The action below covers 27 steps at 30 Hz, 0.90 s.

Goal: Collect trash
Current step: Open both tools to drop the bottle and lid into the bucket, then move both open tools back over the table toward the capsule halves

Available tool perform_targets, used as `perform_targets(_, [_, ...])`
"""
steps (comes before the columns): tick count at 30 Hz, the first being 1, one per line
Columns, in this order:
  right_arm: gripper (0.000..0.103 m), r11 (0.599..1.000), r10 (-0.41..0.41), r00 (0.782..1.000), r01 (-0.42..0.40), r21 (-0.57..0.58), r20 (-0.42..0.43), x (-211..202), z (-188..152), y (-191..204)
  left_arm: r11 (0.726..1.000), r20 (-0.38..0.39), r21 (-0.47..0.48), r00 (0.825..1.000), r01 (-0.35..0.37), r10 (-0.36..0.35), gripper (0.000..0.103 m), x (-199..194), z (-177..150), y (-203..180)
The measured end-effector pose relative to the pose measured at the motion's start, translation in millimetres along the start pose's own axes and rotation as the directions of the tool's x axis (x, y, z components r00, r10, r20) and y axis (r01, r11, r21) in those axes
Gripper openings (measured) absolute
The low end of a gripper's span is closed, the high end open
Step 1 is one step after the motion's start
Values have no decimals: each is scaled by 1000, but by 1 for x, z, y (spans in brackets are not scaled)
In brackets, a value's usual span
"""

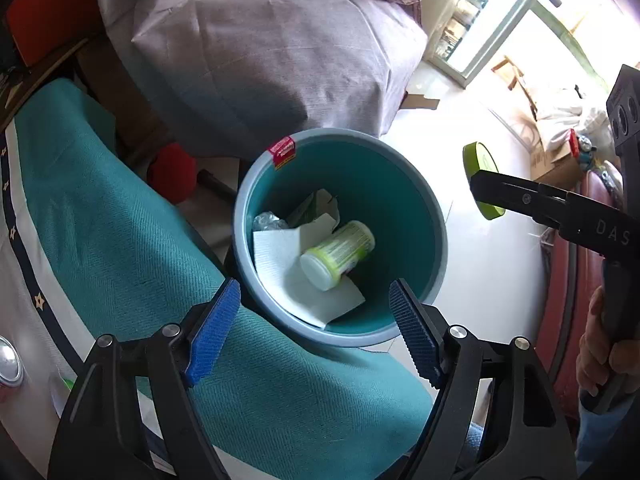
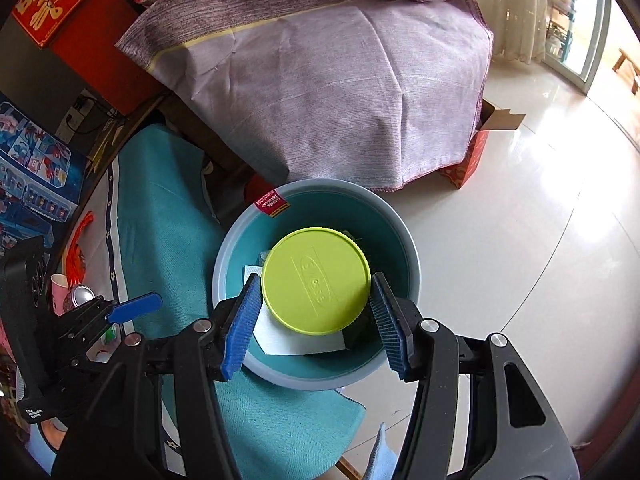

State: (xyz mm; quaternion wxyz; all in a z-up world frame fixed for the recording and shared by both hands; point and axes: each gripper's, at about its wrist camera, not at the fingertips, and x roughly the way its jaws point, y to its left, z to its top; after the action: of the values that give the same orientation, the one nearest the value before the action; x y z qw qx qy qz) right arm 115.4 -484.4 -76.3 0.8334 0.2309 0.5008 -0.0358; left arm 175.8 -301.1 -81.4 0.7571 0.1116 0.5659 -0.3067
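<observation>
Directly over round teal plastic bin (image 2: 320, 372): right gripper (image 2: 316, 316) clamped on lime-green round plastic lid (image 2: 316, 282) for dropping, left gripper (image 1: 316, 332) spread empty.

We see a smooth plastic bin (image 1: 416, 216) with a matt teal inside | a matt lime plastic lid (image 2: 316, 280), embossed | white paper sheet (image 1: 280, 276), faintly textured | woven teal cloth (image 1: 120, 248) | creased lilac cloth (image 2: 340, 92) | glossy pale floor (image 2: 520, 240) | ribbed blue pads (image 1: 412, 332) on matt black gripper arms.
</observation>
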Motion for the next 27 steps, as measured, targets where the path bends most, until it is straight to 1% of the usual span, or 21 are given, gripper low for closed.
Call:
perform_targets(2, [53, 1000, -2, 1000, 2, -8, -7, 3, 0, 5, 1000, -7, -17, 1000, 14, -14, 78, -1, -2, 6])
perform_targets(5, [53, 1000, -4, 1000, 4, -19, -16, 8, 0, 11, 999, -17, -30, 1000, 13, -13, 79, -1, -7, 11])
perform_targets(7, [53, 1000, -8, 1000, 8, -24, -22, 11, 1, 15, 999, -16, -36, 1000, 17, -17, 81, -2, -10, 14])
perform_targets(9, [53, 1000, -11, 999, 11, -27, -30, 14, 1, 19, 999, -9, -39, 1000, 15, -15, 91, -4, -13, 16])
perform_targets(15, [53, 998, -20, 998, 17, -59, -58, 26, 0, 36, 998, 10, -56, 1000, 26, -25, 91, -11, -17, 27])
perform_targets(17, [58, 998, -22, 998, 18, -66, -62, 27, 0, 41, 997, 10, -67, 999, 32, -31, 92, -13, -19, 32])
perform_targets(18, [67, 998, -22, 998, 18, -66, -60, 27, 0, 43, 997, 9, -74, 999, 36, -36, 92, -13, -20, 34])
perform_targets(19, [72, 998, -23, 998, 20, -64, -56, 27, 1, 45, 996, 9, -79, 999, 40, -39, 92, -14, -21, 37])
perform_targets(21, [74, 998, -28, 998, 25, -63, -55, 26, 0, 48, 996, 13, -84, 999, 40, -39, 92, -16, -24, 41])
perform_targets(22, [77, 998, -31, 998, 27, -60, -56, 26, 0, 48, 995, 14, -87, 999, 39, -38, 92, -17, -26, 43])
perform_targets(27, [78, 998, -42, 997, 39, -40, -68, 26, -4, 50, 994, 22, -101, 999, 41, -39, 92, -24, -34, 53])
